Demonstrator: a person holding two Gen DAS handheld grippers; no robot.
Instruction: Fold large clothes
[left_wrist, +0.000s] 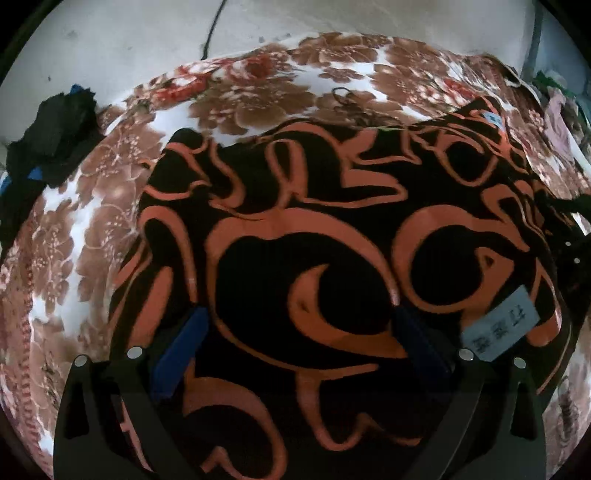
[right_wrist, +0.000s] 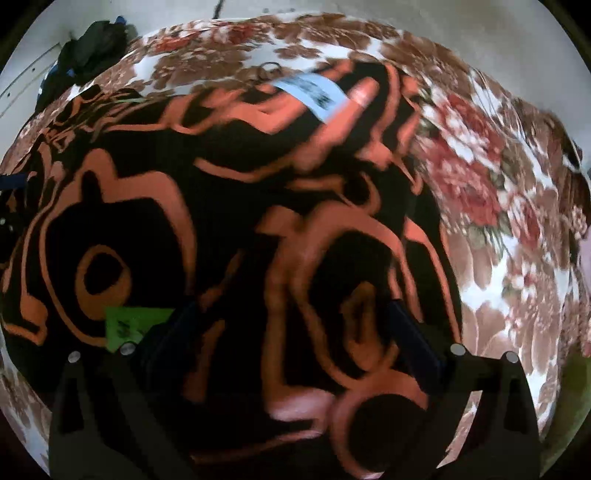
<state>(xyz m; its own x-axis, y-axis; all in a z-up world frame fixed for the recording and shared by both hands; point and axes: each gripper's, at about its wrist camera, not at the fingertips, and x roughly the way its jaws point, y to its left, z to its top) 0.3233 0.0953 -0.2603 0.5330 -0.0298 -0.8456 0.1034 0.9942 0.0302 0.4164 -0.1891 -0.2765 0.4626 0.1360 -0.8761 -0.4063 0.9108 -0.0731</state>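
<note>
A large black garment with orange swirls (left_wrist: 332, 206) lies spread on a floral bedspread (left_wrist: 92, 221). My left gripper (left_wrist: 299, 310) hovers over its near part, blue pads wide apart, open, with only flat cloth beneath them. A grey-blue tag (left_wrist: 502, 325) sits on the cloth just right of the right finger. In the right wrist view the same garment (right_wrist: 184, 184) fills the frame, blurred. My right gripper (right_wrist: 291, 306) is open above it, with nothing pinched. A green tag (right_wrist: 133, 325) lies by its left finger and a pale blue tag (right_wrist: 314, 92) near the far edge.
A heap of dark clothes (left_wrist: 51, 136) sits at the bedspread's far left corner, also in the right wrist view as the dark heap (right_wrist: 92, 44). More clothes (left_wrist: 557, 122) lie at the far right. A black cable (left_wrist: 214, 26) runs down the pale wall behind the bedspread (right_wrist: 498, 221).
</note>
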